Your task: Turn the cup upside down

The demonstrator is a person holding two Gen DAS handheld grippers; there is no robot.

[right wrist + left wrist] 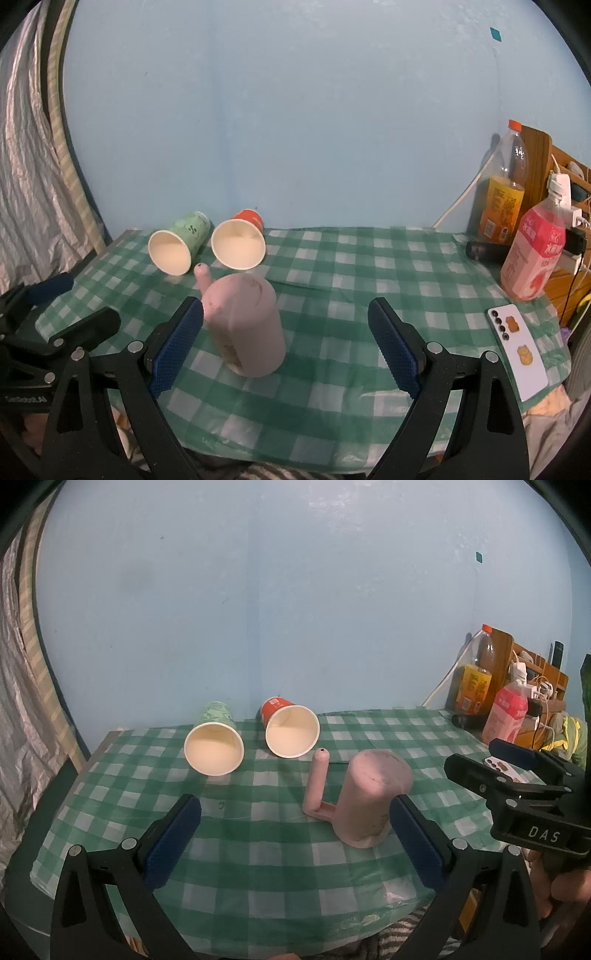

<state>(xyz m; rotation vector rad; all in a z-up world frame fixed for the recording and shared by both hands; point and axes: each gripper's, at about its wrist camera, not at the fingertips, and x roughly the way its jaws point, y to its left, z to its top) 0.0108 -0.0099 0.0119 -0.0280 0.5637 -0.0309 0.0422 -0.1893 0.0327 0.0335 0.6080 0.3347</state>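
Observation:
A pink plastic cup (373, 797) with a long handle (318, 781) stands upside down on the green checked tablecloth (266, 853); it also shows in the right wrist view (245, 325). My left gripper (295, 830) is open and empty, with the cup just inside its right finger. My right gripper (286, 343) is open and empty, with the cup by its left finger. A green paper cup (214, 738) and a red paper cup (290, 727) lie on their sides behind, mouths toward me.
Two drink bottles (533, 254) and a wooden rack with cables (532, 679) stand at the right edge. A white phone (517, 345) lies on the cloth at the right. A blue wall is behind, a curtain at the left.

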